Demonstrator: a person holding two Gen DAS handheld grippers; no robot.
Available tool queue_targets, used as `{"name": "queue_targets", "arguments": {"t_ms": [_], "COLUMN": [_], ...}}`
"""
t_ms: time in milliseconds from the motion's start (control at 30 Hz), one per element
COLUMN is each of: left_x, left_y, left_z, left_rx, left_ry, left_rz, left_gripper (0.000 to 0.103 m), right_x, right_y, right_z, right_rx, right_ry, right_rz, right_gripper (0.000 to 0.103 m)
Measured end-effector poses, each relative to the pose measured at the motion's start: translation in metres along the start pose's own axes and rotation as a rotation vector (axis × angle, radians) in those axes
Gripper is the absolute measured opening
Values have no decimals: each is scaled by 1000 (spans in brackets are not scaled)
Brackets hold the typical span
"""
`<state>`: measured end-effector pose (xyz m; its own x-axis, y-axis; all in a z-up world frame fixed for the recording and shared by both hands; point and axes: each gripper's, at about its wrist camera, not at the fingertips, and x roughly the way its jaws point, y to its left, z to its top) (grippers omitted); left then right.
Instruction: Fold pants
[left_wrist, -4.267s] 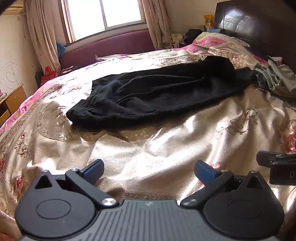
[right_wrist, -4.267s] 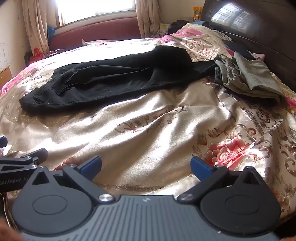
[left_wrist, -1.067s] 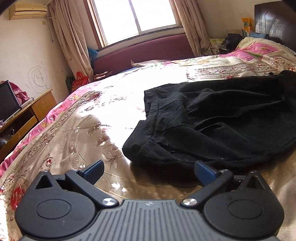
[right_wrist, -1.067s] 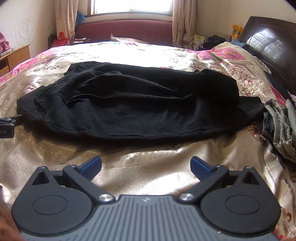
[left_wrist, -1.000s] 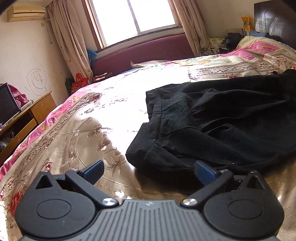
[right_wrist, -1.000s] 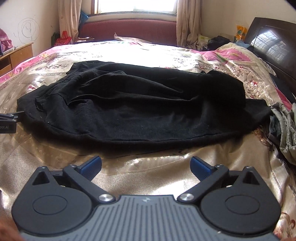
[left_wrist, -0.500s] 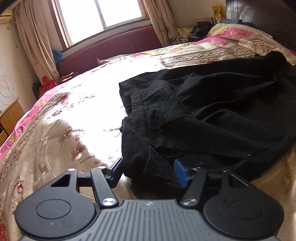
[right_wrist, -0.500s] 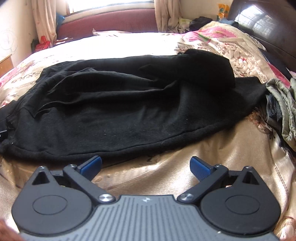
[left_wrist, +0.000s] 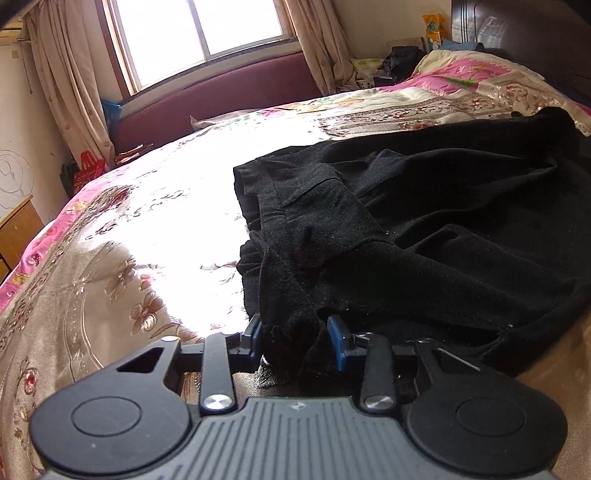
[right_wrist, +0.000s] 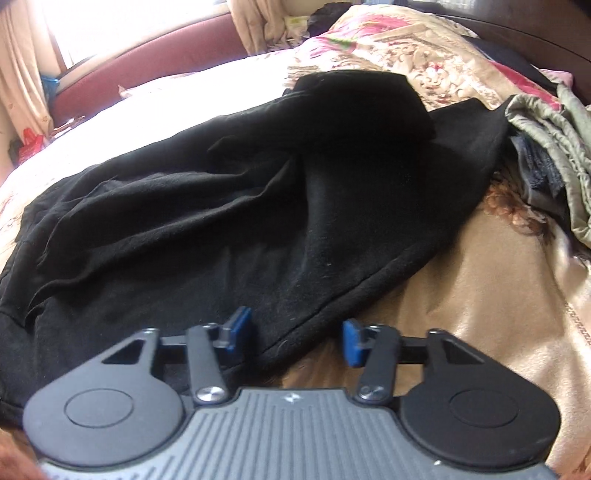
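Note:
Black pants (left_wrist: 424, 229) lie crumpled across a gold floral bedspread (left_wrist: 110, 266), waistband toward the left. My left gripper (left_wrist: 297, 339) is shut on the near corner of the waistband, and black cloth bunches between its blue pads. In the right wrist view the pants (right_wrist: 258, 206) spread wide with one leg folded over the other. My right gripper (right_wrist: 293, 338) is partly closed around the near edge of a leg, with the hem lying between its pads and a gap still showing.
A pile of grey-green clothes (right_wrist: 554, 158) lies on the bed at the right. A dark headboard (left_wrist: 535, 40) stands at the far right, a maroon bench (left_wrist: 221, 99) under the window, and a wooden cabinet (left_wrist: 18, 232) at the left.
Both grippers moved forward to the pants. The left closed on the waistband corner. The right narrowed around the leg hem.

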<state>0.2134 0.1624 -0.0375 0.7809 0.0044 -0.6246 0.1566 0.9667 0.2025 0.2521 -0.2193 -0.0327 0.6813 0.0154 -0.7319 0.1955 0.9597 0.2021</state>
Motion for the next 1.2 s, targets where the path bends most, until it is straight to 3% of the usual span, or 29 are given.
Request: {"name": "queue_targets", "arguments": {"t_ms": [67,167,533,800,867,1000,1100,1200], "left_x": [-5,-13,-46,-72,-77,-90,-100,-111], "left_y": [12,25,67,99,99,94,93,91], "left_z": [1,1,-23,-57,-62,-61,-55,-49], "left_rx": [-59,-117,-105,-134,-139,-141,-130,-140], "left_ry": [2,-5,29,117,125,105,81,59], "left_rz": [-31,-61,64,200,222,243,272,308], "left_gripper": [44,42,41,43,50,52,53,53], "right_x": [-6,-12,-37,-57,-60,-69,-81,-77], "right_y": [-8,-6,12,38,35,0,-45,-89], "right_z": [3,2,-30,-72,-69,-51,-34,-6], "right_rx": [32,7,22,-41,-56,-7,50,131], "right_ry": [9,9,137,271,264,217,104,-25], "right_rz": [49,68,217,338,336,275,162,4], "right_gripper": [15,9,6,7,9,21,22,38]}}
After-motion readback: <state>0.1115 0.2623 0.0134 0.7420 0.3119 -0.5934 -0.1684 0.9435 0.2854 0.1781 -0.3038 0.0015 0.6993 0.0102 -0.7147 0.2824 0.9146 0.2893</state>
